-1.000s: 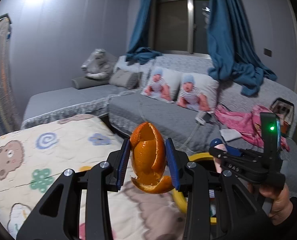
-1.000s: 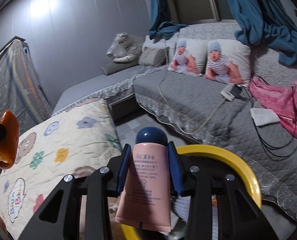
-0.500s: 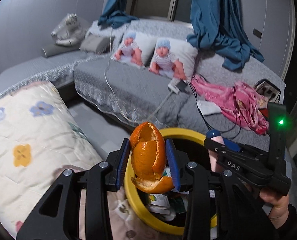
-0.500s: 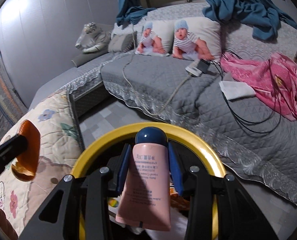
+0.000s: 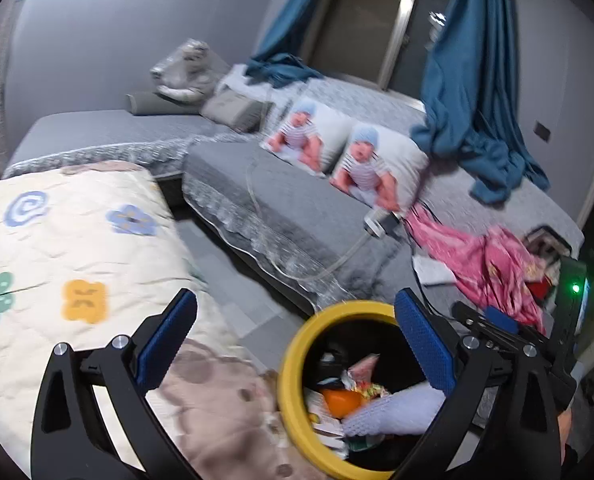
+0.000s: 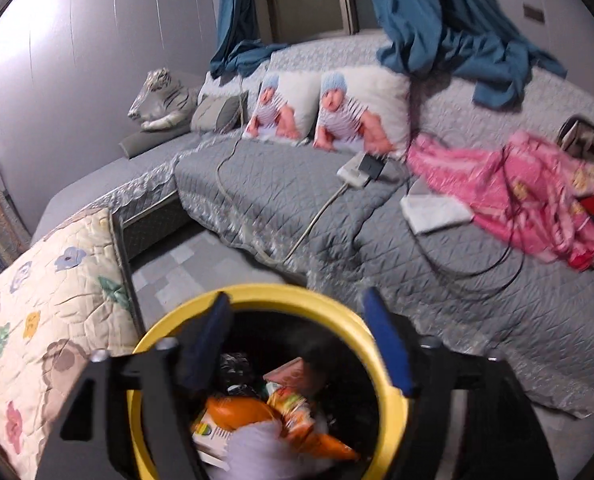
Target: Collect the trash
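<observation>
Now we have both jaws just sprung wide and empty: the left gripper [image 5: 295,354] has let its orange peel [image 5: 341,402] fall into the yellow-rimmed bin [image 6: 257,294], and the right gripper [image 6: 297,344] has dropped its pink tube. Nothing blocks the bin; beyond lie the patterned quilt [image 5: 77,248] and grey sofa [image 6: 297,200].

Bin [image 6: 393,412] mouth unobstructed, trash below

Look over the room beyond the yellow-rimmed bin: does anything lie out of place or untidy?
Yes. On the grey sofa a pink garment lies crumpled with dark cables across it, a white charger block trails its cord over the seat, and a blue curtain slumps onto the backrest. Nothing looks spilled around the bin.
</observation>
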A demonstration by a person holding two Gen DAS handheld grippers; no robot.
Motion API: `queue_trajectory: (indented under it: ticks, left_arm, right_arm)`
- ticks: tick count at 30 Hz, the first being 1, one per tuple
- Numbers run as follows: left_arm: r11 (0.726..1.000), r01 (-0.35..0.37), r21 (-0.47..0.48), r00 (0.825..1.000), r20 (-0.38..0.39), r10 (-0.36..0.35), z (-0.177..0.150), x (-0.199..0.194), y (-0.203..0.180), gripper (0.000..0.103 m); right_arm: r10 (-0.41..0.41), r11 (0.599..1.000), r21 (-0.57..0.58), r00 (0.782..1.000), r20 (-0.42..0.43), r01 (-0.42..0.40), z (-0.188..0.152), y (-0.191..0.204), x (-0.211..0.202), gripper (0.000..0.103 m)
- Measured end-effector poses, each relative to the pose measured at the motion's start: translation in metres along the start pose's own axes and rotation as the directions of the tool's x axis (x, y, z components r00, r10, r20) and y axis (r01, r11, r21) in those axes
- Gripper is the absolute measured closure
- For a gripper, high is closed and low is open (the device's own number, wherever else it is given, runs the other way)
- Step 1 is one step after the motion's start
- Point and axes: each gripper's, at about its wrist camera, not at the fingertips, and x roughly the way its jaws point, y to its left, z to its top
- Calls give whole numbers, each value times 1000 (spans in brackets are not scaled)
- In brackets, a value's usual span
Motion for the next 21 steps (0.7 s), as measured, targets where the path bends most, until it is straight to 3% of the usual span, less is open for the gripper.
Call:
queue_trajectory:
  ticks: [1, 2, 6, 9, 12, 15, 20, 21]
  left_arm:
    - [1000, -18, -6, 1000, 6, 18, 2, -5, 6, 8]
    - [999, -43, -13, 999, 18, 43, 4, -11, 13, 8]
    - [992, -113, -58, 991, 60, 117, 6, -37, 44, 8]
    - [980, -179, -83, 978, 94, 186, 1, -63, 69, 8]
    - [939, -341, -33, 928, 147, 343, -7, -95, 86, 8]
    - [908, -418, -26, 895, 160, 417, -13, -121, 102, 8]
    - [829, -554, -79, 810, 179, 558, -35, -175, 128, 8]
    - [804, -586, -97, 781, 195, 593, -42, -189, 133, 8]
  right_arm:
    - [-21, 1000, -7, 1000, 11, 21, 1, 3, -2, 13]
    - [-39, 999, -13, 999, 18, 40, 2, 7, -3, 8]
    - [-116, 991, -70, 993, 25, 117, 0, 27, 4, 8]
    - [-69, 993, -95, 996, 54, 74, -11, 46, 1, 8]
    - [31, 993, -119, 997, 76, -21, -23, 75, -13, 8]
    - [114, 983, -157, 990, 78, -100, -32, 107, -33, 8]
    - [290, 935, -253, 947, 135, -250, -53, 169, -90, 8]
    - [320, 924, -266, 936, 148, -274, -57, 180, -102, 8]
